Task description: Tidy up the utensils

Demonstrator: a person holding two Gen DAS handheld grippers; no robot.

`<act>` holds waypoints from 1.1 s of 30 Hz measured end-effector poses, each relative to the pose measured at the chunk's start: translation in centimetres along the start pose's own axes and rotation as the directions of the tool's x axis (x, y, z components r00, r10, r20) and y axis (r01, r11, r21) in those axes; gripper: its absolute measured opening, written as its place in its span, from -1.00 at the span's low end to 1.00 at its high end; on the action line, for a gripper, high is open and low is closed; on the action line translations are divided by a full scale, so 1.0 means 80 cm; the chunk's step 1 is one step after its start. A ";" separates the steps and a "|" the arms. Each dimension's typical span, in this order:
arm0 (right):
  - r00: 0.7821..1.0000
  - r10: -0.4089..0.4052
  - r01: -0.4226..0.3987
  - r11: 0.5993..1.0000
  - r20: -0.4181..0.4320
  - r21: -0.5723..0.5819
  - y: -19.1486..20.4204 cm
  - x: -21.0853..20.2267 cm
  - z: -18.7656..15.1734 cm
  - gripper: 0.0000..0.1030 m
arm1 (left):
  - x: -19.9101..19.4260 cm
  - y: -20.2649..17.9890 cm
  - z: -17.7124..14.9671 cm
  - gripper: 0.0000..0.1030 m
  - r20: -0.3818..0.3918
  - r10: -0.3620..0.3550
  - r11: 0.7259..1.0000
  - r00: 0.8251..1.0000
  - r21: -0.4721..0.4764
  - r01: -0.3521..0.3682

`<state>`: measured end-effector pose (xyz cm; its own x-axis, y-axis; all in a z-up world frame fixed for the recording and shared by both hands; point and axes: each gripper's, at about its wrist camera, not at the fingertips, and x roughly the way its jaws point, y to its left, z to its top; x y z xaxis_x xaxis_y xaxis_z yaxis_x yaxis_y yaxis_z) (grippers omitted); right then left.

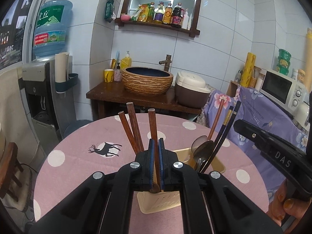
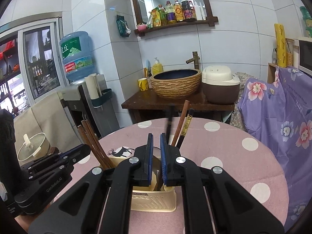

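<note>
**Entry: utensil holder, two claws over it – hazards and pose**

Item – cream utensil holder [image 1: 159, 201], standing on the pink dotted tabletop [image 1: 78, 175], well in from its far edge. Left compartment: two brown chopsticks [image 1: 129, 128] leaning left. Right compartment: metal spoons [image 1: 201, 149] and dark chopsticks [image 1: 224, 130] leaning right.

Left gripper [image 1: 156, 142] – pads closed on a wooden chopstick [image 1: 153, 124], upright, its lower end at the holder's mouth.

Right gripper [image 2: 156, 138] – jaws closed to a thin gap over the spoon compartment. A blurred black chopstick [image 2: 170, 117] rises just behind its right pad; I cannot tell if it is pinched.

Risks, as judged:
- The holder looks light and is loaded with tall, leaning sticks. A sideways push from either claw could tip or slide it.
- The held chopstick is gripped low on its length, so it may pivot between the pads and miss its compartment or strike the rim.
- The claws work close together, so a drift inward could knock one against the other or scatter the leaning utensils.
- Releasing too high could let the stick bounce out onto the tabletop.

Pose: both claws point forward and slant downward over the holder, the left gripper at its left side and the right gripper [image 1: 239, 125] coming in from its right. Fingers [image 1: 286, 204] wrap the right handle.
</note>
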<state>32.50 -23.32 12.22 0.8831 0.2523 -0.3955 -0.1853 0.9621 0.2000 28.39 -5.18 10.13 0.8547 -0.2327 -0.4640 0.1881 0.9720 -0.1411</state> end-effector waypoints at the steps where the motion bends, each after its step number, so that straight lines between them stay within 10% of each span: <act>1: 1.000 0.001 -0.001 1.000 0.008 0.000 0.000 -0.004 -0.002 -0.83 | -0.004 -0.001 -0.001 -0.89 0.007 -0.002 1.000 1.000 0.006 0.002; 5: 0.998 -0.006 0.006 1.000 0.056 -0.005 0.001 -0.033 -0.013 -0.50 | -0.027 -0.001 -0.011 -0.76 0.031 -0.012 0.999 0.999 0.037 0.011; 7: 0.994 -0.027 0.028 1.000 0.105 -0.007 -0.001 -0.057 -0.024 0.16 | -0.046 0.004 -0.020 0.08 0.067 -0.020 0.999 0.998 0.039 0.017; 13: 0.981 -0.105 0.115 0.992 0.163 -0.054 -0.009 -0.114 -0.076 0.78 | -0.115 0.021 -0.073 0.86 0.233 0.038 0.994 0.972 0.091 -0.060; 26: 0.992 -0.128 0.128 0.992 0.003 0.000 -0.033 -0.164 -0.266 0.89 | -0.173 0.033 -0.218 0.91 0.278 0.083 0.992 0.957 0.064 -0.105; 33: 0.982 -0.177 0.181 0.981 0.059 -0.075 -0.001 -0.216 -0.323 0.89 | -0.200 0.030 -0.263 0.91 0.264 0.123 0.988 0.957 0.063 -0.144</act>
<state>6.13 -25.12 -4.11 0.9258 0.0717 -0.3712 -0.0543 0.9969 0.0571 4.98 0.19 -1.22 0.9685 -0.0945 -0.2305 0.0931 0.9955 -0.0170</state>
